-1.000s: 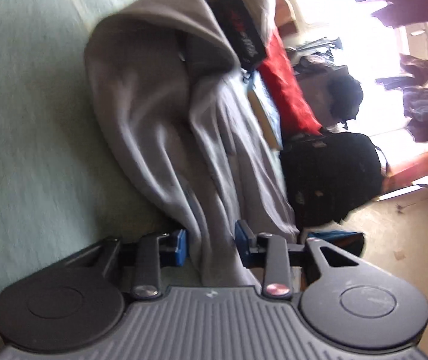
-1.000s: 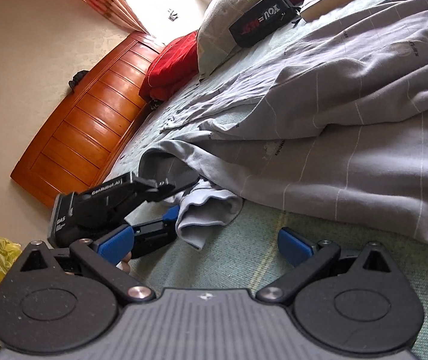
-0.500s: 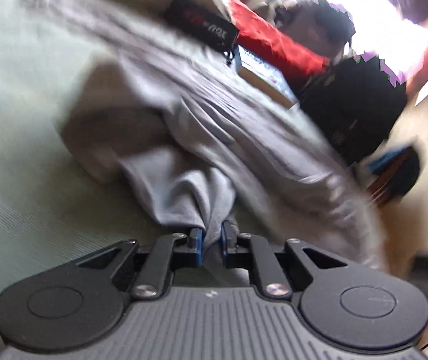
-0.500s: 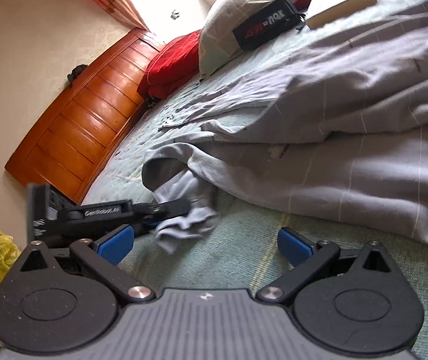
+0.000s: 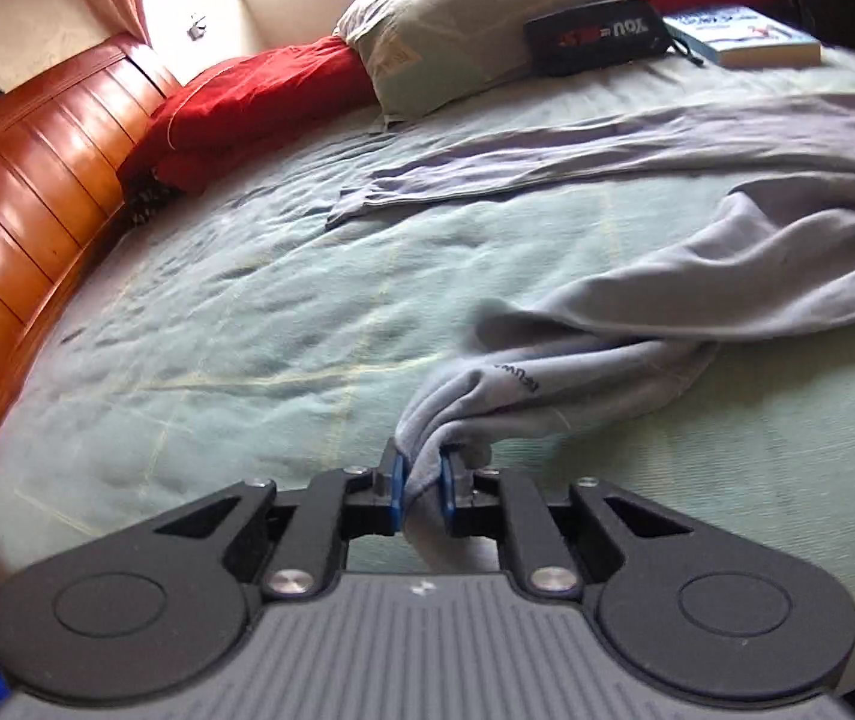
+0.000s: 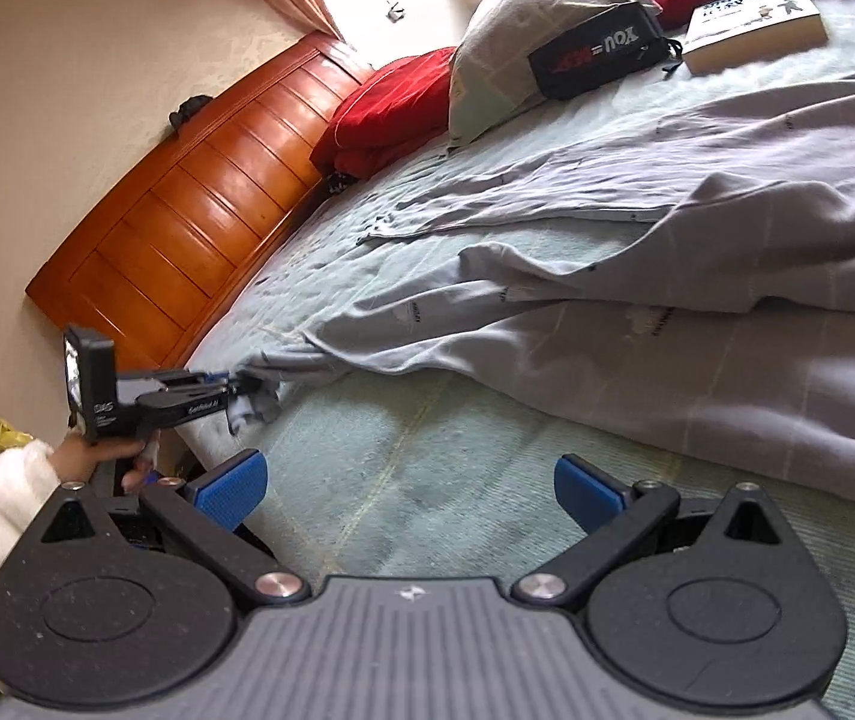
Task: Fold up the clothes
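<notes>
On one bed (image 5: 199,324), left claw (image 5: 421,483) pinches one grey garment (image 5: 637,354); right claw (image 6: 409,489) gapes empty.

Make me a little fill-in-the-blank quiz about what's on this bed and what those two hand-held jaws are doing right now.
The left gripper has its jaws shut on the ____ garment.
The right gripper has its jaws ____, holding nothing.
The book lies beside a black ____.
The headboard is made of ____.

Missing words: grey; open; pouch; wood
</notes>
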Available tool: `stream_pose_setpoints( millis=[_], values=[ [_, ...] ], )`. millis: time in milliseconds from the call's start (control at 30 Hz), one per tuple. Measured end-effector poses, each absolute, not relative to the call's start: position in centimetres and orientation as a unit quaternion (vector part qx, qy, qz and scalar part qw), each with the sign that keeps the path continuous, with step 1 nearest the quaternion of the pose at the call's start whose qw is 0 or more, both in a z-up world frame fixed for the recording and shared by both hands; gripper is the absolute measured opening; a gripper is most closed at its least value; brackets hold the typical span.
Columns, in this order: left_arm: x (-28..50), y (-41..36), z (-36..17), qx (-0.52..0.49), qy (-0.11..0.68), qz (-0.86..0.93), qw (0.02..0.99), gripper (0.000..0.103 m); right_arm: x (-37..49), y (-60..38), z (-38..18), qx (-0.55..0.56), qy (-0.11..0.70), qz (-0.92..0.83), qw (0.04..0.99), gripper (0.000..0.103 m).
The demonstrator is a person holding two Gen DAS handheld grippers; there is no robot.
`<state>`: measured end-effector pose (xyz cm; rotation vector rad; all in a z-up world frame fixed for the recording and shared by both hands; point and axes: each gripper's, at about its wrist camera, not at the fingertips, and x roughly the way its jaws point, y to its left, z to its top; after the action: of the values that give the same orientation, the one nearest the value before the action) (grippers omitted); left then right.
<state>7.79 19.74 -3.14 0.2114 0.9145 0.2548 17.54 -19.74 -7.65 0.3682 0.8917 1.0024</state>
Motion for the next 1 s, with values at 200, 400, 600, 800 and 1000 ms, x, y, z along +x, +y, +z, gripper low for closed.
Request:
stream_pose_setpoints(
  millis=[200,400,600,800,1000],
  values=[
    [7.2,19.9,-2.3,0.105,0.424,0.104,0.894,0.043,17.6,-19.3,-7.7,0.161,0.415,0.460,0.768,0.103],
    [6.2,20.5,-1.7,0.089,0.431,0.113,0.891,0.046,17.7,-18.5,-7.6,0.155,0.414,0.471,0.763,0.103],
    [4.7,21.4,-0.6,-0.003,0.442,0.105,0.891,0.064,17.8,-15.2,-5.9,0.073,0.383,0.499,0.774,0.103],
    [4.1,19.6,-0.3,-0.033,0.448,0.082,0.890,0.071,16.9,-8.5,-4.6,-0.116,0.320,0.509,0.790,0.072],
    [3.9,18.4,-1.5,-0.015,0.457,0.078,0.886,0.072,16.2,-1.5,-6.2,-0.242,0.288,0.512,0.772,0.050]
  ],
)
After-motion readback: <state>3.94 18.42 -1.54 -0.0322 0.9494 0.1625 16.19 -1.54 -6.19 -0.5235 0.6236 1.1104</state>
